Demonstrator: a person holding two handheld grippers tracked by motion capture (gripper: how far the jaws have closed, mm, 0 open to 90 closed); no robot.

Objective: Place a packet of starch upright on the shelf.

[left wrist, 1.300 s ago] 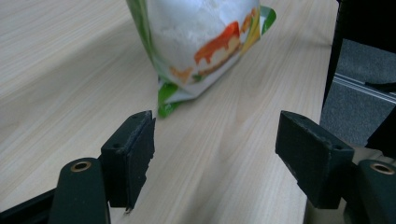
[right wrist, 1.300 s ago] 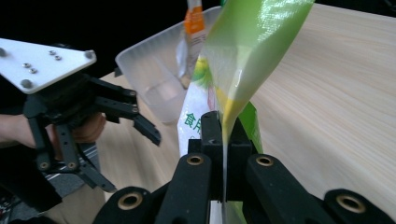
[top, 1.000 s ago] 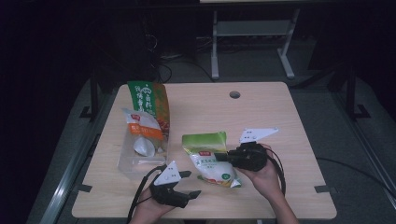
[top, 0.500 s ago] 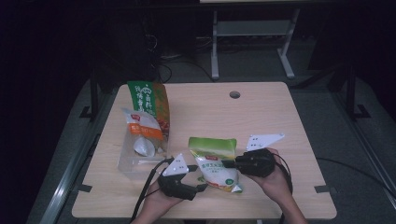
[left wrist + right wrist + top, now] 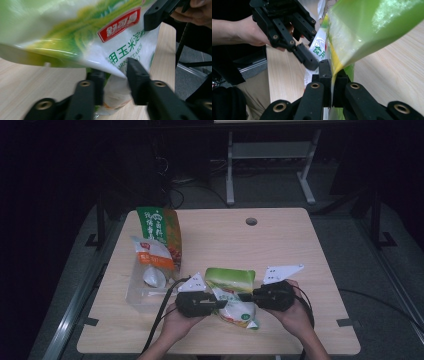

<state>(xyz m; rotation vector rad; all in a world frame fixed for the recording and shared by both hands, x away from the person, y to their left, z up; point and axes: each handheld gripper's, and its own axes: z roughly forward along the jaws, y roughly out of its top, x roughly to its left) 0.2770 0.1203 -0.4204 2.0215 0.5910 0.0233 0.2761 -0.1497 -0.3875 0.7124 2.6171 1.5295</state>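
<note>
Between both tools (image 5: 220,303), starch bag (image 5: 234,290)

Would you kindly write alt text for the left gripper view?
A green-and-white starch bag hangs over a wooden table, its lower edge between the left gripper's two black jaws, which have just been closing on it. At top right, the right gripper grips the bag's far edge.

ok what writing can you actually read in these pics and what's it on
"用玉米淀粉" in green letters, on the green and white bag held between the grippers.
"CORN STARCH", partly cut off, under that line on the same bag.
Red label on that bag: white characters, too blurred to read.
Tall green and orange bag: white characters, too small to read.
Small orange and white pouch: red mark, too small to read.
</note>
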